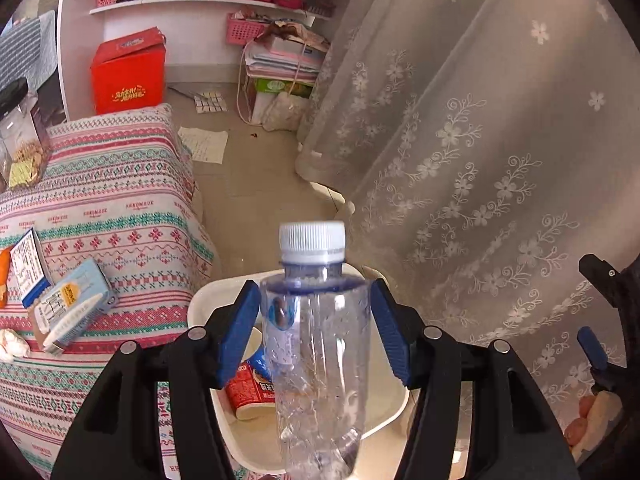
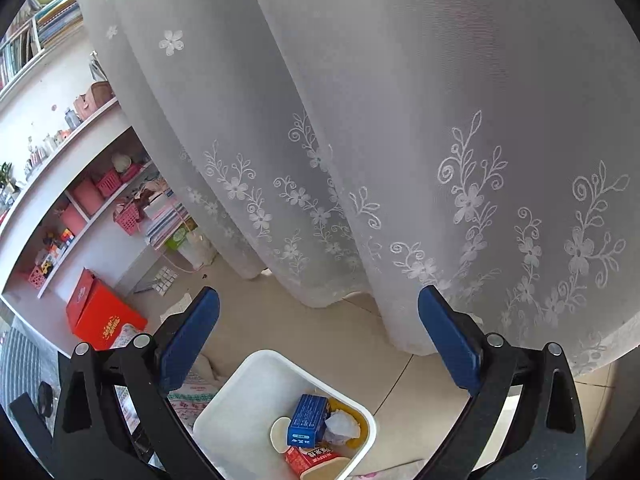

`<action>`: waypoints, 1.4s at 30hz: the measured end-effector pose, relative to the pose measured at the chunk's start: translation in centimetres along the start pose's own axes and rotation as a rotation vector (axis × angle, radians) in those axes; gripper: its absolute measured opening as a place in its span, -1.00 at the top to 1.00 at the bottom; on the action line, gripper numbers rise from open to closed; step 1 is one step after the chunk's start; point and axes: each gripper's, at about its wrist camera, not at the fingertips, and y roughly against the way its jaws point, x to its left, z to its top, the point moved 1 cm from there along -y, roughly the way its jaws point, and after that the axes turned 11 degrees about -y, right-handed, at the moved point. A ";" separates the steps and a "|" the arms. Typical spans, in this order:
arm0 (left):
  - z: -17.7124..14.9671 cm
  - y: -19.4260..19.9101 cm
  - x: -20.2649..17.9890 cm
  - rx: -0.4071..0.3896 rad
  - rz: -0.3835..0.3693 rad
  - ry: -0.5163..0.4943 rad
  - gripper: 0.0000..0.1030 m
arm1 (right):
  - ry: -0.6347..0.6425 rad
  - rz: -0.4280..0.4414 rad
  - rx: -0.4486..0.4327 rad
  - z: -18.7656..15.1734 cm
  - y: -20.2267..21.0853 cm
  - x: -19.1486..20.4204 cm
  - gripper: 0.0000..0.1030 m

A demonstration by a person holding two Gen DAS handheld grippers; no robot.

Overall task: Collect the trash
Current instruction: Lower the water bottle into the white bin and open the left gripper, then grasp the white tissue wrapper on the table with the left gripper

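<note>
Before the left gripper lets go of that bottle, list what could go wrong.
1. The clear plastic bottle is held near its neck between the left gripper's blue pads, so its long body may swing or tip on release.
2. The white bin already holds a blue box and a red carton; the bottle could bounce off them.
3. The lace curtain hangs close and could snag a finger.
</note>
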 end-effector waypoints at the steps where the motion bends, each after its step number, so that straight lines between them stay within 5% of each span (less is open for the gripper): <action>1: -0.2 -0.2 0.1 0.007 -0.004 0.007 -0.33 | 0.012 -0.001 0.003 -0.1 -0.1 0.2 -0.86; 6: -0.5 0.8 1.3 -0.005 0.057 -0.009 -0.53 | 0.092 0.001 0.018 -1.3 -0.3 1.7 -0.86; 17: -0.7 6.2 9.1 -0.063 0.268 0.065 -0.66 | 0.317 0.071 0.039 -7.3 1.0 8.5 -0.86; 42: -6.3 13.2 31.8 -0.021 0.510 0.318 -0.66 | 0.685 0.233 0.158 -26.5 3.9 23.9 -0.86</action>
